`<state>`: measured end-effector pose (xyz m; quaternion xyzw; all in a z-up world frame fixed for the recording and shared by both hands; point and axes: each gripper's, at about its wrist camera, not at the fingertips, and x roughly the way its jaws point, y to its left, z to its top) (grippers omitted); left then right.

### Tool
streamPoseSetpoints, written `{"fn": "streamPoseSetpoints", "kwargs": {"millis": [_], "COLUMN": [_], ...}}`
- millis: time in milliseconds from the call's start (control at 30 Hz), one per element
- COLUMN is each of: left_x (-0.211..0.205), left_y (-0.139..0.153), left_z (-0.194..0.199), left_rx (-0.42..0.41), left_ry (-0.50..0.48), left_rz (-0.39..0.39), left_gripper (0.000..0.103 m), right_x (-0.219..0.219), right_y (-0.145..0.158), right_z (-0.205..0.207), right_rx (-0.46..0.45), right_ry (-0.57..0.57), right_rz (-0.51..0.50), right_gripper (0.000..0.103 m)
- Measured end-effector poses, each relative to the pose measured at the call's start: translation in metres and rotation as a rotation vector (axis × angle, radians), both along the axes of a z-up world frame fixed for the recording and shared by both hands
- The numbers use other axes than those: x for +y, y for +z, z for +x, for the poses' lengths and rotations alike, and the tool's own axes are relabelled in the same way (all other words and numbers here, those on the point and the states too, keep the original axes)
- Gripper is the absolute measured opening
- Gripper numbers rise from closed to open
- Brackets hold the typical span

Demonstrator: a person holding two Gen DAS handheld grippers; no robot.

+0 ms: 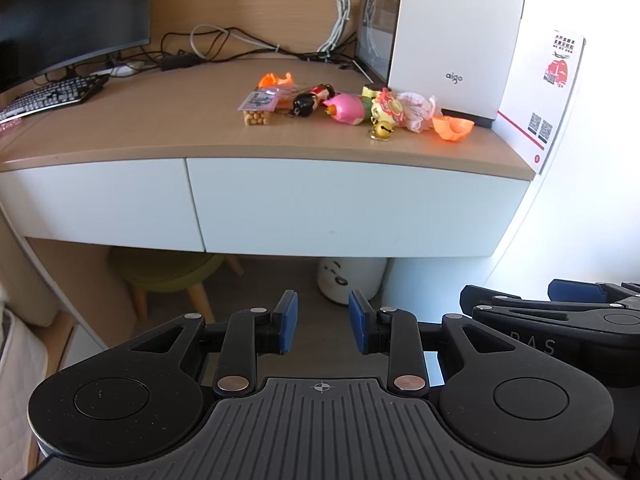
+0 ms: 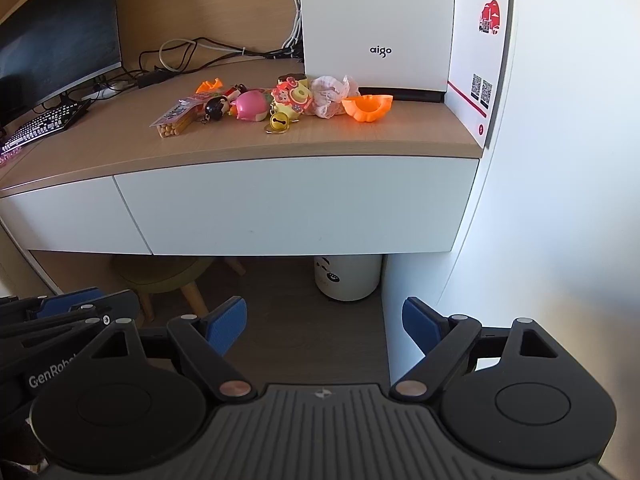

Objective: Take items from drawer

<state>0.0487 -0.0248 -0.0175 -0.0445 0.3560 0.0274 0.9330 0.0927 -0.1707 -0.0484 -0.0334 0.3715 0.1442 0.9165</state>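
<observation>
Nearest to us, our left gripper (image 1: 322,322) holds its blue pads partly apart with nothing between them, and our right gripper (image 2: 324,326) stands with its pads spread wide, also empty. Both hang back from the desk and tilt downward, which we judge to be a waiting pose in front of the drawers, not a reach.

Beyond them, the white drawer (image 2: 296,204) sits flush under the wooden desk top (image 2: 120,148), shut, with no handle we can see; a second, narrower front (image 1: 92,200) lies to its left. We take it that the lower edge must be pulled.

Farther on, small toys crowd the desk top: an orange shell (image 2: 367,108), a pink round figure (image 2: 250,106), a yellow bell keychain (image 2: 277,122) and a packet of pale sticks (image 2: 176,122). They may already have come out of the drawer, though we cannot tell what remains inside.

Behind stands a white box (image 2: 378,24).
</observation>
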Motion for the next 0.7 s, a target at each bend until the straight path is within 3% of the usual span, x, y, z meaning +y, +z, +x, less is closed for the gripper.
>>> {"fn": "streamPoseSetpoints", "kwargs": {"millis": [700], "left_x": [0.0027], "left_y": [0.0001], "left_z": [-0.0023], "left_rx": [-0.004], "left_ry": [0.004], "left_rz": [-0.002], "left_gripper": [0.032], "right_x": [0.0011], "right_y": [-0.0016], "right_z": [-0.0010], "right_rx": [0.007], "right_ry": [0.001], "right_rz": [0.001], "right_gripper": [0.086]}}
